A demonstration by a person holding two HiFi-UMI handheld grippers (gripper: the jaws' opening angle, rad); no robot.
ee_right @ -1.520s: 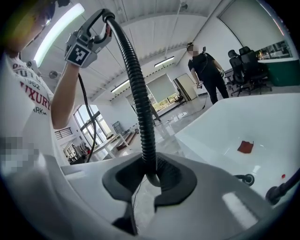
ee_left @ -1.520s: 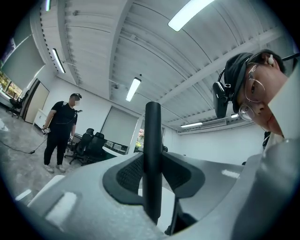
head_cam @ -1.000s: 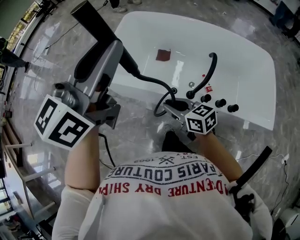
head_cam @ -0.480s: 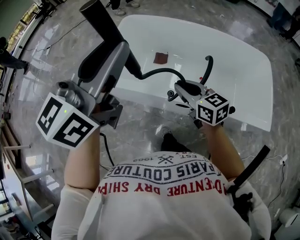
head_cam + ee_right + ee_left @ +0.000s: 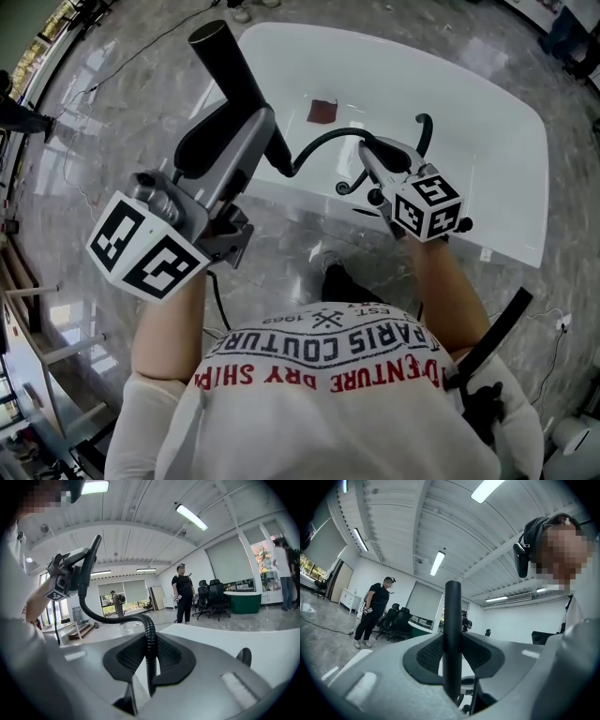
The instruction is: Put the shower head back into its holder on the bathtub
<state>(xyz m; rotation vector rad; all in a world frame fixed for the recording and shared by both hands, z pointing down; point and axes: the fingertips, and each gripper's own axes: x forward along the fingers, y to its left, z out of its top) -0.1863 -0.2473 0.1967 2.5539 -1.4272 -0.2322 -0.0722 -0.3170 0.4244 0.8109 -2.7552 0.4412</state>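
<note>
The black shower head (image 5: pixel 232 64) is a long wand, and my left gripper (image 5: pixel 265 120) is shut on its handle, raised over the floor left of the white bathtub (image 5: pixel 511 239). In the left gripper view the handle (image 5: pixel 453 620) stands upright between the pads. Its ribbed black hose (image 5: pixel 323 141) arches right to my right gripper (image 5: pixel 375 155), above the tub's near rim. Those jaws have just been closing, and the pads press on the hose (image 5: pixel 151 644). A black spout (image 5: pixel 424 127) rises behind, and a small black fitting (image 5: pixel 344 187) sits on the rim. The knobs are mostly hidden.
A dark red square (image 5: pixel 322 111) lies inside the tub. Cables (image 5: pixel 141 56) run across the marble floor. A black shoe (image 5: pixel 339 281) stands before the tub. Standing people (image 5: pixel 182 595) and office chairs (image 5: pixel 213 597) are in the room behind.
My right gripper has risen from beside the tub's front to above its rim, lifting the hose into an arch. The left gripper with the shower head has shifted a little rightward.
</note>
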